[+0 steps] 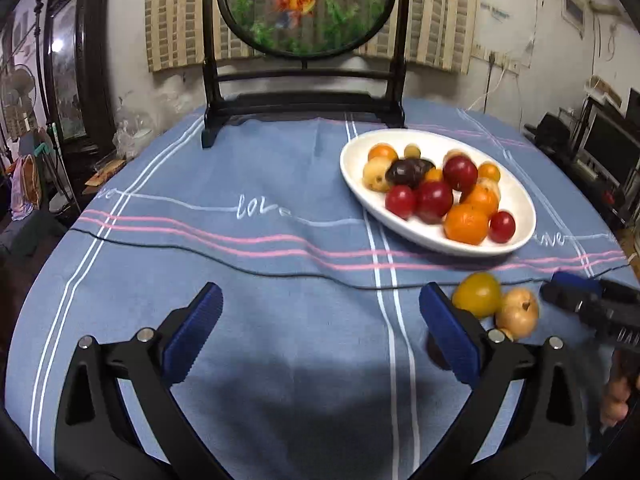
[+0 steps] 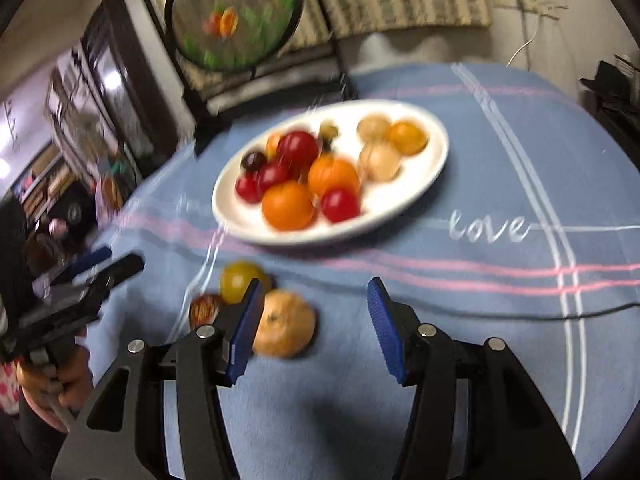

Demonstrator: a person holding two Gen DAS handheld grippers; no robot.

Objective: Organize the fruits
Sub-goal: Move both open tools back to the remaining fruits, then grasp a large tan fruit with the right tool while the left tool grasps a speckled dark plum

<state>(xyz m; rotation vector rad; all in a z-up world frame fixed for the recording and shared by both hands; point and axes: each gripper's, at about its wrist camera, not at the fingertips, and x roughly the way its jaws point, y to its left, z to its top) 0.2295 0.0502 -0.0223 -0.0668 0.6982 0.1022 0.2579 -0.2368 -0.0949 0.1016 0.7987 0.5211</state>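
A white oval plate (image 1: 420, 236) (image 2: 432, 148) on the blue tablecloth holds several red, orange, tan and dark fruits. Three loose fruits lie on the cloth in front of it: a yellow one (image 1: 478, 294) (image 2: 240, 280), a tan one (image 1: 518, 312) (image 2: 286, 328) and a small reddish one (image 2: 204, 308). My left gripper (image 1: 320, 296) is wide open over bare cloth, the loose fruits just outside its right finger. My right gripper (image 2: 316, 286) is open, and the tan fruit sits low beside its left pad, untouched. Each gripper also shows at the edge of the other's view.
A dark wooden stand with a round embroidered screen (image 1: 304, 8) rises at the table's far edge behind the plate. A black cable (image 1: 240, 264) runs across the cloth. A person's hand (image 2: 60, 384) holds the left gripper's handle. Furniture crowds both sides of the table.
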